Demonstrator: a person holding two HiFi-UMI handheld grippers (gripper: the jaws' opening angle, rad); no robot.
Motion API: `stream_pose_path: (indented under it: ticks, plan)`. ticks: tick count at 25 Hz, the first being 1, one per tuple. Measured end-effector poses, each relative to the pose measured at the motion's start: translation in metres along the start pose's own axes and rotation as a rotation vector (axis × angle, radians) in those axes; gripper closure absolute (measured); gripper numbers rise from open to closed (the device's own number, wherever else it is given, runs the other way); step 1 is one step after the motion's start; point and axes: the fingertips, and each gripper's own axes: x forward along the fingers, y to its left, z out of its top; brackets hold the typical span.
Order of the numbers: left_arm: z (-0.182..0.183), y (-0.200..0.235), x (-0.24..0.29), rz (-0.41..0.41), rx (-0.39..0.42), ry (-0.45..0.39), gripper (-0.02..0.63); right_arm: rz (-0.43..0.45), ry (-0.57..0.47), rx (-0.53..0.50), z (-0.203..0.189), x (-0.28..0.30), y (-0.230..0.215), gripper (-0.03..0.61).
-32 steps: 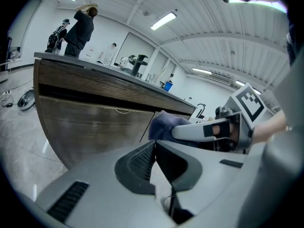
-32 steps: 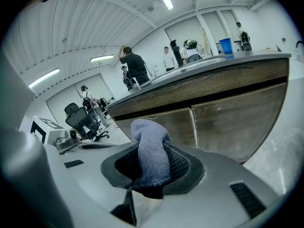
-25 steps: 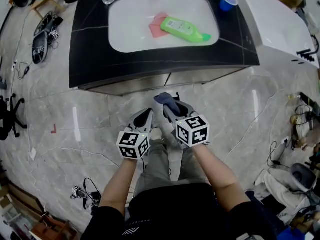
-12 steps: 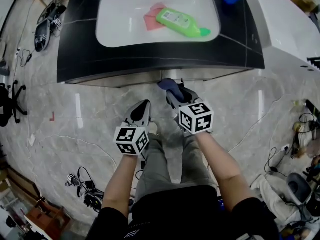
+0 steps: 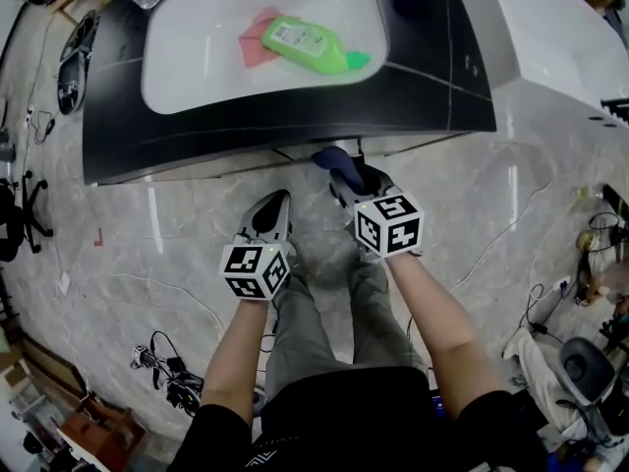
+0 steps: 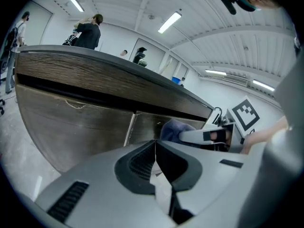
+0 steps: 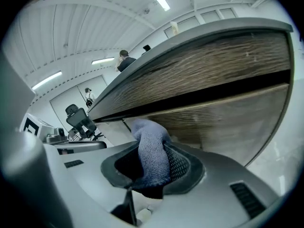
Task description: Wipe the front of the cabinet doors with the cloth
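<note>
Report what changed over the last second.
The right gripper, shut on the blue cloth, moved forward until the cloth reached the cabinet doors under the counter edge; contact cannot be confirmed. The left gripper trailed forward slightly, shut and empty throughout. The green bottle and pink rag stayed in the sink.

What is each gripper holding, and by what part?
The right gripper pinches the cloth by a bunched fold; left gripper is shut on nothing.
</note>
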Motion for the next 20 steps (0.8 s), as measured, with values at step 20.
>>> stream_pose_path:
  ticks: [20]
  plan:
    - [-0.007, -0.123, 0.096, -0.132, 0.073, 0.048, 0.603, -0.164, -0.097, 0.088, 0.012, -0.096, -0.158, 0.459]
